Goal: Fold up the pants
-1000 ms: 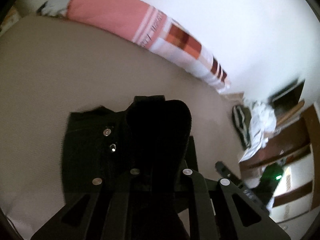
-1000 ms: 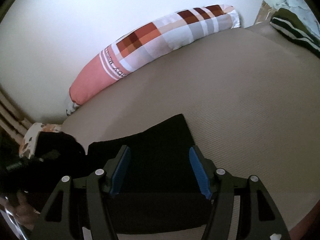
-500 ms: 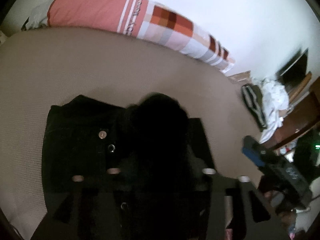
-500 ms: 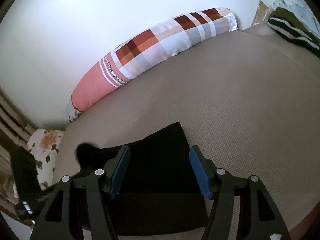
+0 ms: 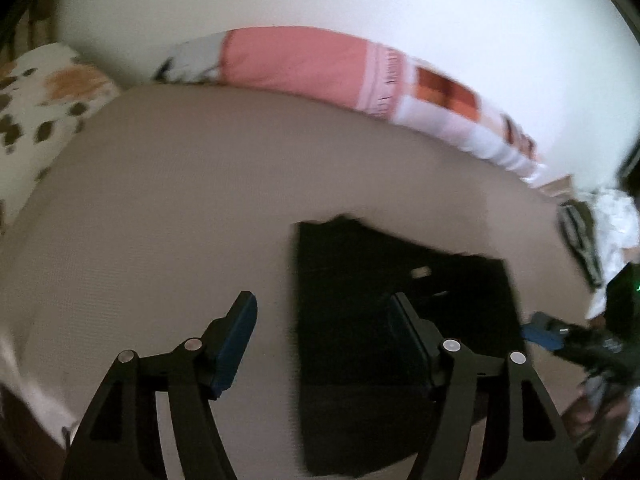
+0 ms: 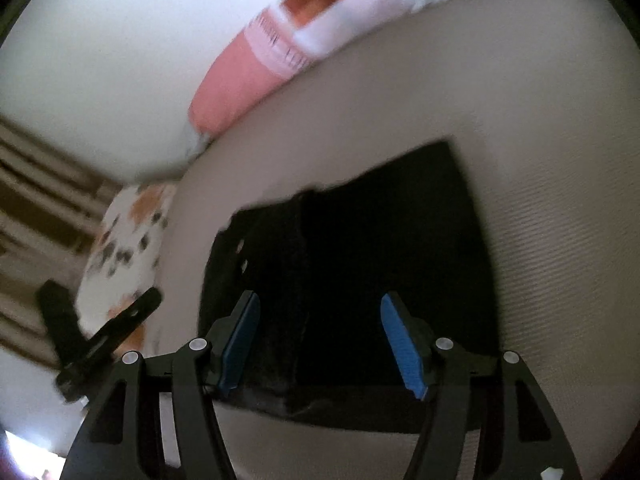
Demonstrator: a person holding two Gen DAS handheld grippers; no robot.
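Observation:
The black pants [image 5: 360, 320] lie folded in a flat rectangle on the beige bed [image 5: 180, 200]. My left gripper [image 5: 324, 320] is open and empty, hovering over the pants' left edge. In the right wrist view the pants [image 6: 380, 240] lie under my right gripper [image 6: 320, 320], which is open and empty just above them. The left gripper's fingers [image 6: 120, 324] show at the left of that view, and the right gripper [image 5: 560, 332] shows at the right edge of the left wrist view.
A long pink and checked bolster [image 5: 340, 68] lies along the white wall. A floral pillow [image 5: 40, 108] sits at the bed's left end. A pile of clothes [image 5: 600, 232] lies at the far right. The bed's front edge is close below the pants.
My left gripper let go of the black fold it held, opened and swung left off the pants. The right gripper stayed open and tilted over the pants.

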